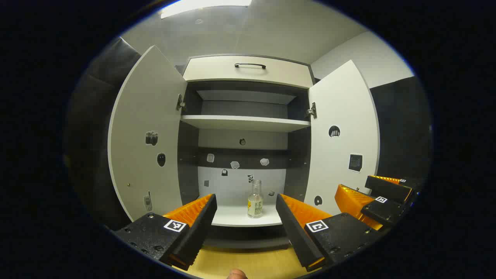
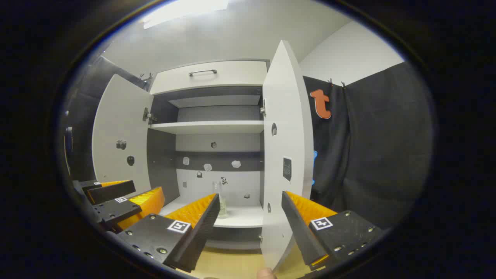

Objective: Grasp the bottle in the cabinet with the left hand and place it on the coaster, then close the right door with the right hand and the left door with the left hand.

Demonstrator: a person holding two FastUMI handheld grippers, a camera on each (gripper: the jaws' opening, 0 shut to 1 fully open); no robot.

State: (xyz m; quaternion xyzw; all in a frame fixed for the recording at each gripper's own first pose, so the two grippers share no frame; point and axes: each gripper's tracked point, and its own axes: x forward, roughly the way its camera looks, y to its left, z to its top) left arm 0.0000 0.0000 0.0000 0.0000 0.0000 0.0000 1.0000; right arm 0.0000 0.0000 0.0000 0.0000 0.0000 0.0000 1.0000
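A clear glass bottle (image 1: 255,199) with a pale label stands upright on the cabinet's lower white shelf (image 1: 232,219), near its front. My left gripper (image 1: 246,201) is open and held short of the cabinet, its fingers framing the bottle from a distance. Both doors stand open: the left door (image 1: 145,135) and the right door (image 1: 343,139). In the right gripper view, my right gripper (image 2: 250,197) is open in front of the right door's edge (image 2: 286,155), not touching it. There the bottle (image 2: 222,203) is partly hidden behind one finger.
A wooden tabletop (image 1: 248,263) lies below the cabinet. An upper shelf (image 1: 244,123) and a drawer with a dark handle (image 1: 250,65) sit above. The right gripper (image 1: 378,197) hovers beside the right door. Black cloth (image 2: 372,155) hangs to the right of the cabinet.
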